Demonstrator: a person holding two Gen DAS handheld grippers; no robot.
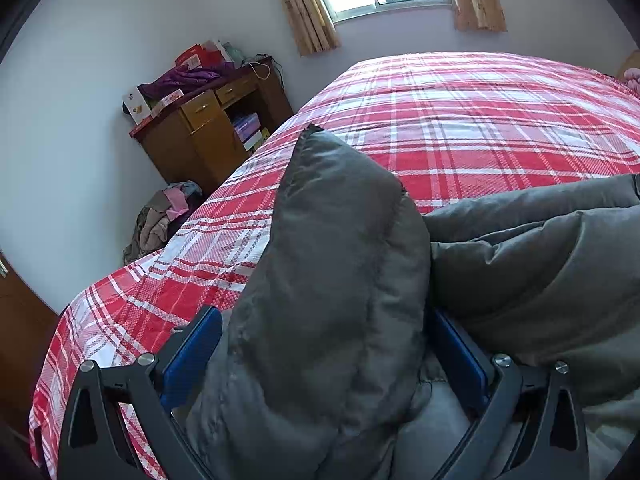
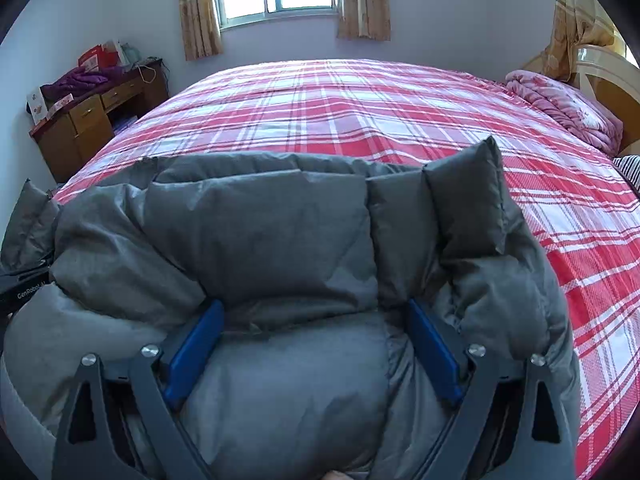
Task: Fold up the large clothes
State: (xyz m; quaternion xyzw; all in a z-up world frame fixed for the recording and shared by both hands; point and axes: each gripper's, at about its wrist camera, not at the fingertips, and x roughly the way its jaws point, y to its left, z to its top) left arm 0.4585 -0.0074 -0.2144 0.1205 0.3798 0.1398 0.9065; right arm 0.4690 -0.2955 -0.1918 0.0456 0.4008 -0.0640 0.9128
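A large grey puffer jacket (image 2: 260, 220) lies bunched at the near edge of a bed with a red and white plaid cover (image 2: 340, 108). My left gripper (image 1: 324, 336) has thick jacket padding (image 1: 340, 240) between its blue pads, a corner standing up above it. My right gripper (image 2: 316, 320) has a wide bulge of the jacket between its blue pads, near the jacket's right side. Both sets of jaws stand wide with fabric filling the gap. The left gripper's body shows at the left edge of the right wrist view (image 2: 24, 284).
A wooden desk (image 1: 208, 128) with boxes and purple clothing stands left of the bed. A pile of clothes (image 1: 160, 216) lies on the floor beside it. A pink quilt (image 2: 560, 108) lies at the bed's right end by the headboard (image 2: 608, 80).
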